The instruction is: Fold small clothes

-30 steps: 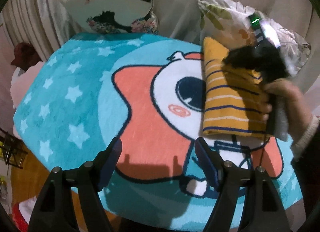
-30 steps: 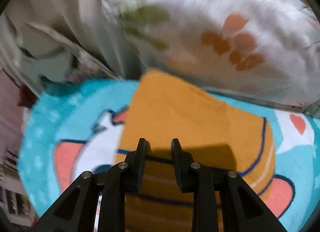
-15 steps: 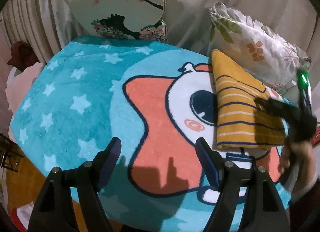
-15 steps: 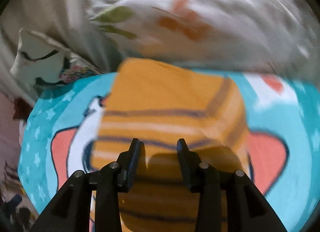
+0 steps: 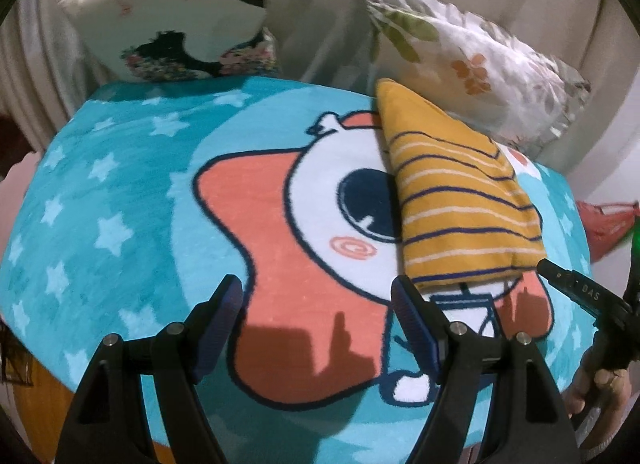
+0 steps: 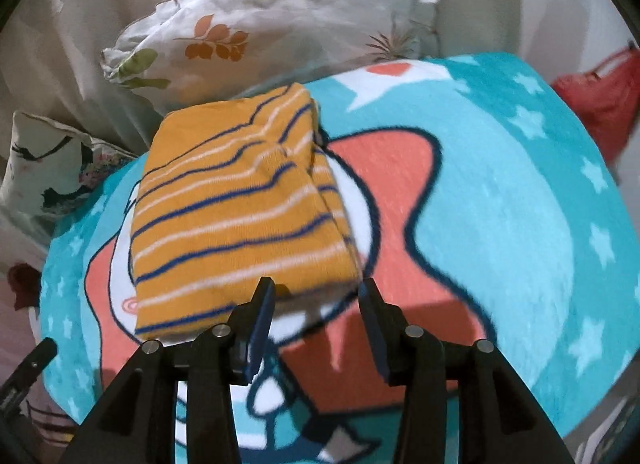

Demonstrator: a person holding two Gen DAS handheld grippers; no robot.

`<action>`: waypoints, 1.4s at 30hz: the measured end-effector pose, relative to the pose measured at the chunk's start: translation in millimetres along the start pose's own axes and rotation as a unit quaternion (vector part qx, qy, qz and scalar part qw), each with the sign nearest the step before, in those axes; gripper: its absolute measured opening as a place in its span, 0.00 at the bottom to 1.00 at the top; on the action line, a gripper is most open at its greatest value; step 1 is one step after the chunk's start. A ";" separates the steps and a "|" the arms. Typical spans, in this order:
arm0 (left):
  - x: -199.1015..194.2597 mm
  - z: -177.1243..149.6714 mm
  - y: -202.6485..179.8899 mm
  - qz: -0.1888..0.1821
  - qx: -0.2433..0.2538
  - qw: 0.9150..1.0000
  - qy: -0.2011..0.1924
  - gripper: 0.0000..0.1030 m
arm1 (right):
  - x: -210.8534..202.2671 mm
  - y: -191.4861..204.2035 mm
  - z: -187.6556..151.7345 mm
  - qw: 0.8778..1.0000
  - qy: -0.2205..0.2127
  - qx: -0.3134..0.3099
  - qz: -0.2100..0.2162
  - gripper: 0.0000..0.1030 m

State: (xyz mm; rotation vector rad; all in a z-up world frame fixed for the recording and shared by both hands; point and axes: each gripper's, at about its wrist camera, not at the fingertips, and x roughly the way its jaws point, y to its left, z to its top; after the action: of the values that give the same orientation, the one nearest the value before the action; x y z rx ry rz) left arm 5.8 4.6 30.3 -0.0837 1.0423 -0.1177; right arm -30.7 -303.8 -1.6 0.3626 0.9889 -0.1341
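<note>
Lying where: folded garment (image 5: 460, 199) sat flat on the blanket (image 5: 120, 191), toward its far right part, over the white face of the cartoon print
Garment look: mustard yellow with navy and white stripes, folded into a thick rectangle; layered edges showed on its right side in the right wrist view (image 6: 236, 215)
Garment far end: touching or just short of the leaf-print pillow (image 5: 472, 59), could not tell which
Left gripper (image 5: 316, 304): jaws spread wide, holding nothing, hovering above the coral star on the blanket, left of the garment's near corner
Left fingers (image 5: 218, 324): blue pads visible, casting shadows on the blanket
Right gripper (image 6: 316, 304): jaws apart at a medium gap, nothing between them, sitting just at the garment's near edge; contact with the cloth unclear, view blurred
Right gripper from left view: black finger tip at the frame's right edge (image 5: 580, 292), just beside the garment's near right corner
Hand (image 5: 600, 388): partly visible low right, wrapped around the right gripper's handle
Blanket: teal with pale stars and a coral star character, draped over a rounded surface
Other pillow (image 5: 180, 19): white with black silhouette and flowers, propped behind the blanket's far left
Red item (image 6: 604, 103): off the blanket's right side, too blurred to identify
Backdrop: pale curtain (image 5: 320, 3) behind both pillows
</note>
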 end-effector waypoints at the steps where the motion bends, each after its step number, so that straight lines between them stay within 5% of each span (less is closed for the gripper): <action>1: 0.6 -0.2 -1.4 -0.003 0.006 1.000 0.002 0.74 | -3.5 0.4 -5.2 1.000 -0.001 0.004 -0.004 0.46; 9: 21.9 3.0 7.8 -0.030 0.037 0.999 0.025 0.77 | -14.6 14.1 -19.8 1.000 -0.023 0.021 0.002 0.54; 16: 65.4 39.0 8.9 -0.097 0.023 0.993 0.065 0.77 | -18.3 0.7 25.7 0.999 -0.044 0.027 0.002 0.70; 21: 107.3 65.2 -4.1 -0.145 -0.013 0.985 0.089 0.78 | 15.9 -10.7 70.6 0.999 -0.011 0.024 0.032 0.71; 25: 139.4 78.7 -16.1 -0.198 -0.055 0.971 0.122 0.78 | 53.8 -19.1 97.0 0.995 0.032 0.044 0.082 0.72; 32: 168.0 86.6 -46.8 -0.237 -0.058 0.959 0.147 0.82 | 115.2 -21.1 121.3 0.986 0.079 0.054 0.137 0.72; 33: 170.4 85.5 -52.1 -0.241 -0.058 0.956 0.154 0.80 | 121.7 -22.0 122.2 0.983 0.081 0.066 0.150 0.72; 34: 171.3 84.6 -58.9 -0.248 -0.054 0.954 0.159 0.63 | 126.5 -22.7 122.2 0.980 0.086 0.077 0.165 0.68; 37: 163.0 86.5 -66.5 -0.232 -0.052 0.959 0.156 0.45 | 141.7 -23.9 118.0 0.957 0.113 0.132 0.234 0.47; 42: 124.1 95.0 -56.3 -0.228 -0.067 0.963 0.126 0.37 | 128.1 -21.0 116.4 0.934 0.119 0.153 0.299 0.37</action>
State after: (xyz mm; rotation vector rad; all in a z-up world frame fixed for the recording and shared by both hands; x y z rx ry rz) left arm 146.6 -66.9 -21.2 -0.4434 1.2714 -0.4869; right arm 125.7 -358.4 -55.9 0.9684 1.0549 0.3222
